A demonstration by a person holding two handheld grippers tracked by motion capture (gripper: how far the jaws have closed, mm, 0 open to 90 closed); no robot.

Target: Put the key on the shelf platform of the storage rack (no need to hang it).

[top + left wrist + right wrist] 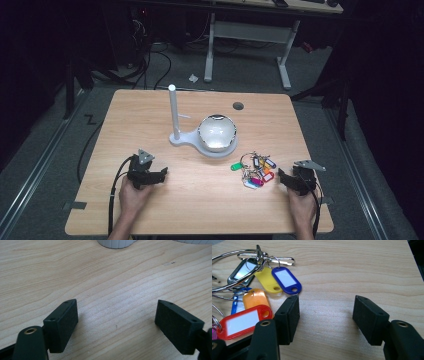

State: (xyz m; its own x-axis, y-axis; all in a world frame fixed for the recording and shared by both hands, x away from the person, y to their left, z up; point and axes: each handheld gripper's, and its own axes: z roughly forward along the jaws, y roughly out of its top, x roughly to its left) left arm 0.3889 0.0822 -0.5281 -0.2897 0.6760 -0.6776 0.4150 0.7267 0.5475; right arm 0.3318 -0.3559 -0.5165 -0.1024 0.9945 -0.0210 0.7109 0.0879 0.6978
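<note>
While both hands are resting on the desk (200, 200), one bunch of key tags (255, 170) is lying just left of the right hand-held gripper (325, 312), jaws apart, nothing between. Left hand-held gripper (116, 317) is also gaping over bare wood. One white stand (175, 135) is holding one bowl (217, 132).

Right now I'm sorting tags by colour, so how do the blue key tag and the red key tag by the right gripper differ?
In the right gripper view, the blue key tag lies farther from the jaws, while the red key tag lies beside the near jaw, partly hidden behind it. The blue key tag has a dark blue frame; the red key tag's frame is bright red. Both are oval plastic tags with white label windows, flat on the table.
</note>
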